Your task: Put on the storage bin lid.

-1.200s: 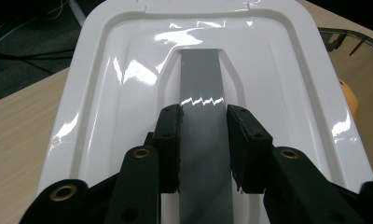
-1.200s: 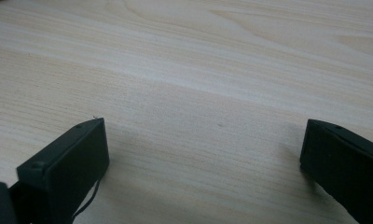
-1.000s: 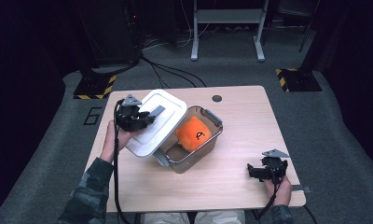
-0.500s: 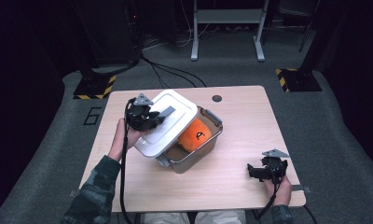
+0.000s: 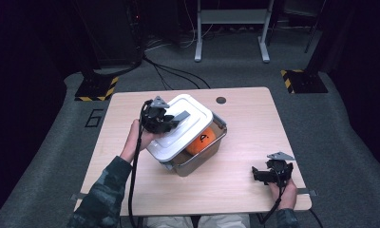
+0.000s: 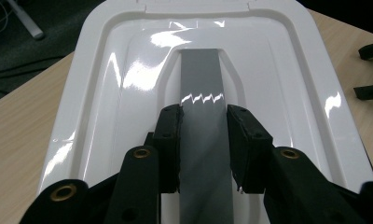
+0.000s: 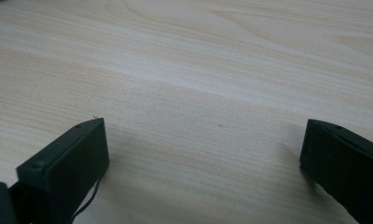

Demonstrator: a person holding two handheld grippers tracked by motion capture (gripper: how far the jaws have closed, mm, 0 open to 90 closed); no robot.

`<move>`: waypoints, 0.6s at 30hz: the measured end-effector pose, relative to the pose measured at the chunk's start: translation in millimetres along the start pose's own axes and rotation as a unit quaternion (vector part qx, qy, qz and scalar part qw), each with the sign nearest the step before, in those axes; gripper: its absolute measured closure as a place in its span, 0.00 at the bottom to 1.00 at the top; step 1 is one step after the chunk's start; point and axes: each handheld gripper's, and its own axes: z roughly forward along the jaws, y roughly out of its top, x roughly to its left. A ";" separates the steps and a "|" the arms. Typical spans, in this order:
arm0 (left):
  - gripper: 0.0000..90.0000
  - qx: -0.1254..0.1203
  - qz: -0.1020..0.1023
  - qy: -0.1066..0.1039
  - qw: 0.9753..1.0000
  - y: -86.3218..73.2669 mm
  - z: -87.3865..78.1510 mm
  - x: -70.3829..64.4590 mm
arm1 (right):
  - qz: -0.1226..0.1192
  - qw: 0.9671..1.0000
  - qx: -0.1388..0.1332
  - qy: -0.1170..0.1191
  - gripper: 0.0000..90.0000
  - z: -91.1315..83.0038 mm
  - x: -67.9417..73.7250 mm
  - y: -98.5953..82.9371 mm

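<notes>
A clear plastic box (image 5: 202, 159) stands in the middle of the wooden table (image 5: 245, 118) with an orange ball (image 5: 201, 140) inside. A white lid (image 5: 188, 130) with a grey handle strip (image 6: 201, 88) lies over most of the box and leaves the ball's side uncovered. My left gripper (image 5: 166, 118) is shut on that handle, its pads (image 6: 170, 140) pressing both sides of the strip. My right gripper (image 5: 269, 173) rests open on the table near the front right corner, and only bare wood lies between its fingers (image 7: 68, 158).
A small dark round hole (image 5: 221, 100) marks the table's far edge. Cables (image 5: 174, 71), black stands with striped bases (image 5: 95, 88) and a metal frame (image 5: 231, 19) sit on the grey floor beyond the table.
My left gripper has carried the white lid to the right, from beside the box to over it, hiding most of the orange ball. The right gripper has stayed put.
</notes>
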 end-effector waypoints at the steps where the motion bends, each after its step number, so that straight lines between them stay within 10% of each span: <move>1: 0.74 -0.001 -0.001 -0.002 1.000 0.4 1.6 -0.9 | 0.000 1.000 0.000 0.000 0.00 0.0 0.0 0.0; 18: 0.74 0.026 0.016 -0.029 0.999 8.4 30.4 -15.7 | 0.000 1.000 0.000 0.000 0.00 0.0 0.0 0.0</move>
